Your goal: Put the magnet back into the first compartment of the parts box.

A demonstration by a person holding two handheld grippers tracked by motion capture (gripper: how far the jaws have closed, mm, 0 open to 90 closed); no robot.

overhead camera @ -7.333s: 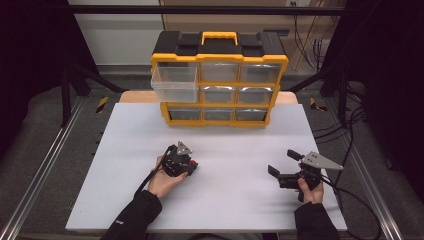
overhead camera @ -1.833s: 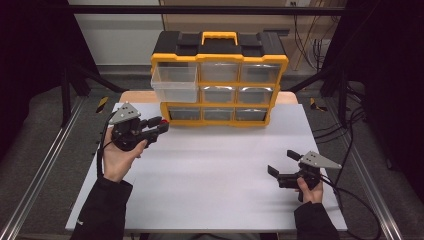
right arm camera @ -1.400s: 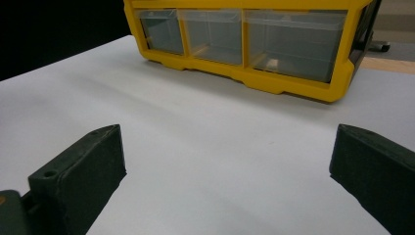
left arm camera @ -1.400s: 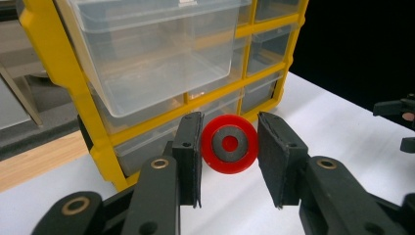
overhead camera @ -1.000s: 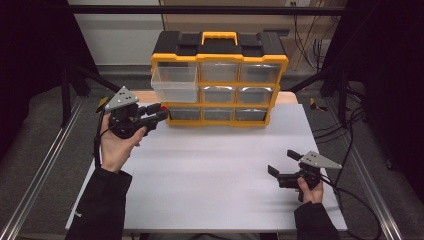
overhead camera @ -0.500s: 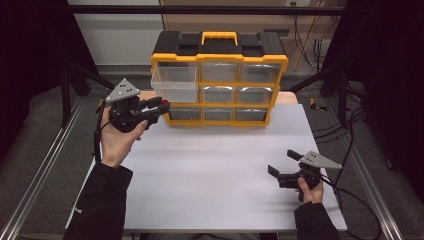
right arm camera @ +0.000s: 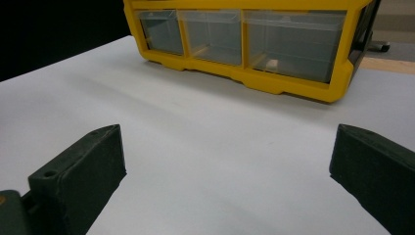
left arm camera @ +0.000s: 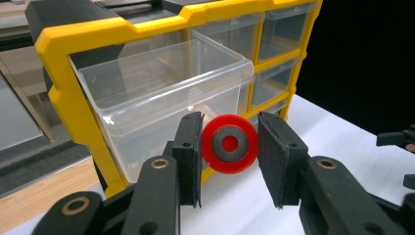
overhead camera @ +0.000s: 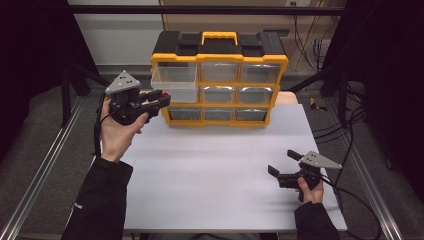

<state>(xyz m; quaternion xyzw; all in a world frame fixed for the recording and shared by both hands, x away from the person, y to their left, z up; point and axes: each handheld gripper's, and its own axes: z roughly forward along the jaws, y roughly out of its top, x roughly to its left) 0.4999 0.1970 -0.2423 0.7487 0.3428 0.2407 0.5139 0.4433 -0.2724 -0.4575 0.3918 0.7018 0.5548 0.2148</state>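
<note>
Black matte jaws pinch a glossy red disc (left arm camera: 229, 144) before the clear drawer (left arm camera: 166, 93).

Glossy red plastic disc (left arm camera: 229, 151), clear plastic drawer (left arm camera: 166, 93)

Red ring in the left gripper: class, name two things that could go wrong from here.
1. The red ring is pinched edge-on by the left gripper; it could slip and roll across the table.
2. Released too early, it may miss the pulled-out clear drawer, hitting its front wall.
</note>
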